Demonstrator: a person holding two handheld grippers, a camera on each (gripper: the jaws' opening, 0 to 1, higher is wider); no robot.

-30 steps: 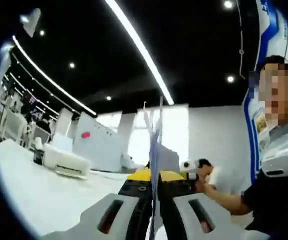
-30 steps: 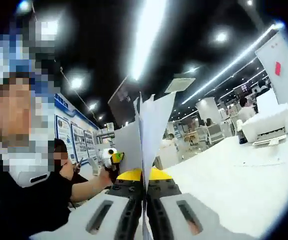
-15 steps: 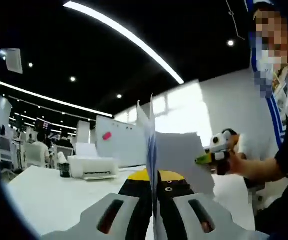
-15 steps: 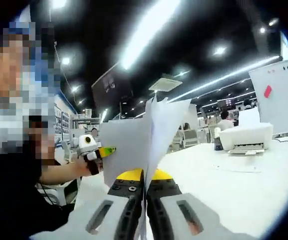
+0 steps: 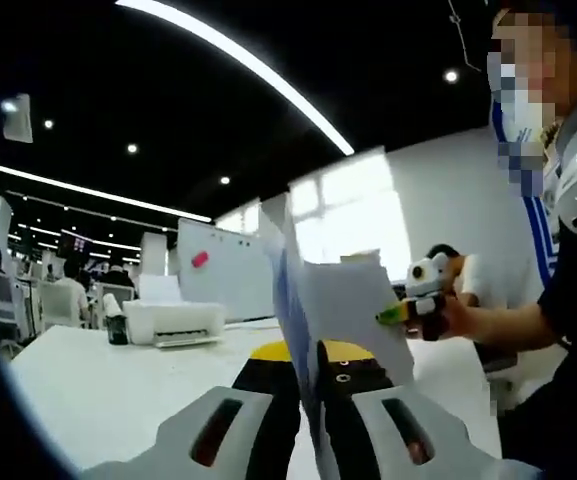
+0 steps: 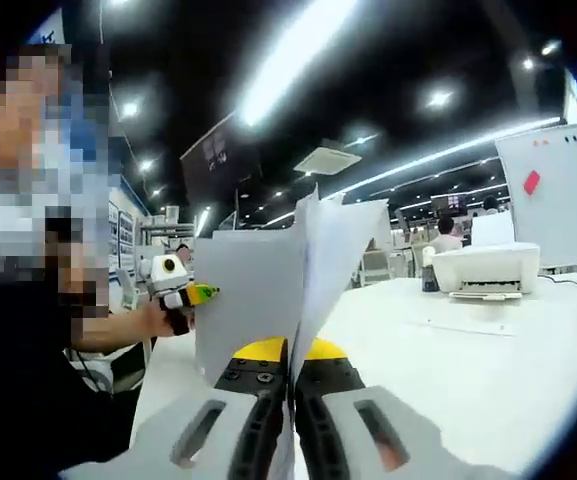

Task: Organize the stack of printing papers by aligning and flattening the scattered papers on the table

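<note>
Both grippers pinch the papers (image 5: 318,300) upright at frame centre, the left gripper (image 5: 308,390) and right gripper (image 6: 290,385) each with jaws pressed on the sheets; their top edges fan unevenly. To square them I would loosen slightly and tap the lower edge on the tabletop (image 6: 468,370). Bare tabletop lies lower right, the printer (image 6: 483,270) well apart at right.

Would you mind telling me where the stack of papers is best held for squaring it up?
By its opposite side edges, one gripper from each side. The papers stand upright and fan apart at the top, so edge grips, as the right gripper and left gripper have, let the bottom edge be tapped level.
</note>
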